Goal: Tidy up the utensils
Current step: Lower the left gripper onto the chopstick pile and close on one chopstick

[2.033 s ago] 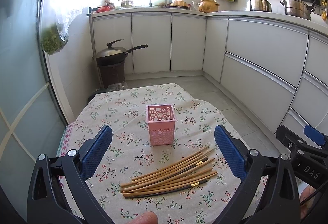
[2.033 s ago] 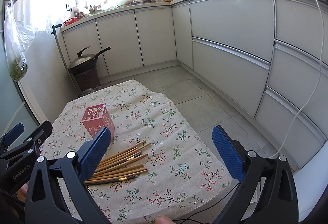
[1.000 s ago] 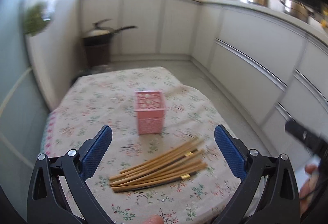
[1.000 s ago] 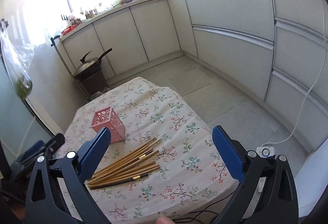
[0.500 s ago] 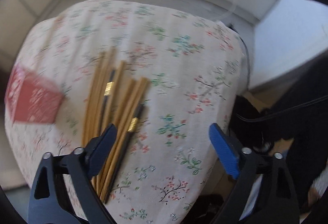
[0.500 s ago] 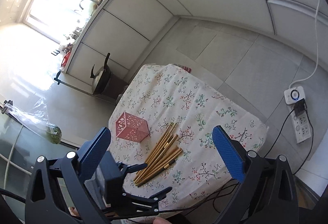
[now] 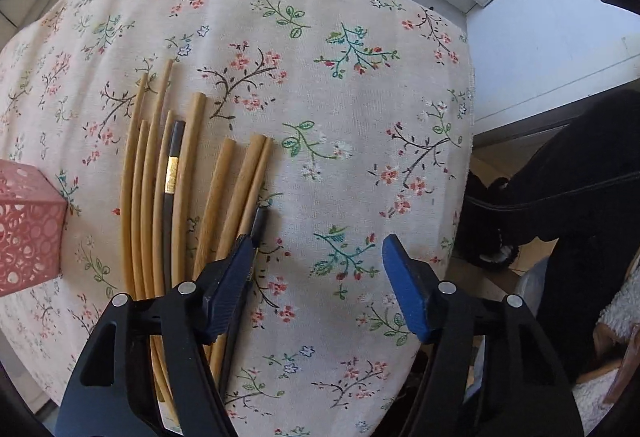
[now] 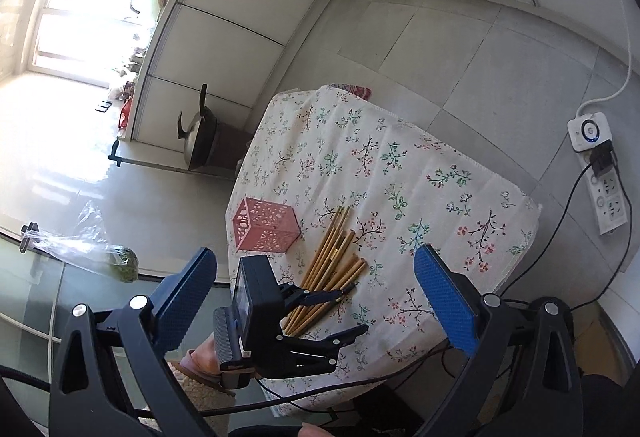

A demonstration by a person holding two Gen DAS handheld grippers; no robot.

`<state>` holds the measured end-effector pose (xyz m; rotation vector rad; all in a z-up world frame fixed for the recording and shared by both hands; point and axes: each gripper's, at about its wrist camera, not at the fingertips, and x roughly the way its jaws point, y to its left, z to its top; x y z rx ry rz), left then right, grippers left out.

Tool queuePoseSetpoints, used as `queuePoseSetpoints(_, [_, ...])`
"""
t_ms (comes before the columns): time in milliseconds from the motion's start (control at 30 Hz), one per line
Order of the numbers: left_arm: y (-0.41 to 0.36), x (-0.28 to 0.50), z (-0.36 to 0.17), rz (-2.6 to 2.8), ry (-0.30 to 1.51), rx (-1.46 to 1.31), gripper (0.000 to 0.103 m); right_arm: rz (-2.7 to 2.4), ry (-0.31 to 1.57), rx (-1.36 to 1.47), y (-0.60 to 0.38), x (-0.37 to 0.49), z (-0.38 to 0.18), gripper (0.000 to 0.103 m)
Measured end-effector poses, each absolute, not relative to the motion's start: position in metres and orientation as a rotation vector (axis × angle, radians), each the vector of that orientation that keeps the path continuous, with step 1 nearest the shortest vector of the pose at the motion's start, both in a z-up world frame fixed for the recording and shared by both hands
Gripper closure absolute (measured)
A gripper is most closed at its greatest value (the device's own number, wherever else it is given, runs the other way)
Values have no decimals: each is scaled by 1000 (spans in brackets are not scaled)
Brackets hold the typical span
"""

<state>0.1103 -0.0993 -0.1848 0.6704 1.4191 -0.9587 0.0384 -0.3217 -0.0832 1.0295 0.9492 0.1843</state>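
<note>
1. Left gripper [image 7: 320, 269] points down over the floral tablecloth [image 7: 360, 97], jaws narrowing, gripping nothing; one finger [image 7: 232, 289] overlaps the chopsticks [image 7: 176, 189].
2. A pink basket [image 7: 28, 229] stands just beside them.
3. Right gripper [image 8: 316, 297] hovers, spread wide, empty.
4. A power strip [image 8: 604, 189] lies on the floor.

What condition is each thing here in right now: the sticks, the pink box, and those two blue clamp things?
Chopsticks: lying loose in a fanned bundle on the tablecloth, none in the holder.
Pink holder: upright on the tablecloth beside the chopsticks; what is inside cannot be seen.
Left tool: pointing down over the bundle's edge, jaws just been closing, nothing gripped.
Right tool: open, empty, held above the table.
Floral tablecloth: spread over the table.
</note>
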Motion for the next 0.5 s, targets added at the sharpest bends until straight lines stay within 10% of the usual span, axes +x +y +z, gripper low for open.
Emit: queuePoseSetpoints(500, [-110,118,-189,-812,1439,798,75,124,1015,1063,-324,44,-104,7])
